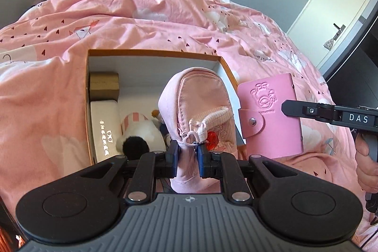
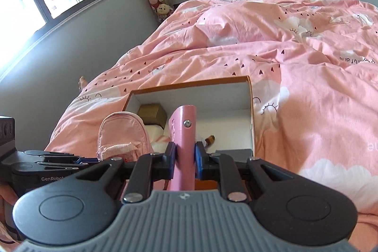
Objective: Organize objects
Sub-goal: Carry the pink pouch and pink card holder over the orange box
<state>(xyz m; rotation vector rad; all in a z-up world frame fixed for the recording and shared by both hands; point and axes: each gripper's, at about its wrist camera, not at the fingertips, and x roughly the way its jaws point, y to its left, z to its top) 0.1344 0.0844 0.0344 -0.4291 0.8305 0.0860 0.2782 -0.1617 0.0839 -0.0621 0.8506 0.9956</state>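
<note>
Pouch: pink fabric zip pouch (image 1: 200, 110) stands upright in the left gripper (image 1: 187, 157), held above the near part of the open white cardboard box with orange rim (image 1: 153, 52)
Left jaws: clenched on the pouch's lower end, blue pads on both sides
Card holder: pink leather snap-button card holder (image 2: 184, 145) is pinched edge-on in the right gripper (image 2: 185, 158), above the box's near edge; seen from the left wrist it hangs just beside the box's right wall
Box edges: left side is filled by a brown carton (image 1: 104, 85), a white lettered case (image 1: 104, 129) and a plush toy (image 1: 139, 134); bare white floor shows at the far right
Surroundings: box sits on a rumpled pink quilt (image 2: 307, 63)
Pose: both grippers point forward side by side, near each other, right hand (image 1: 366, 162) gripping its handle
</note>
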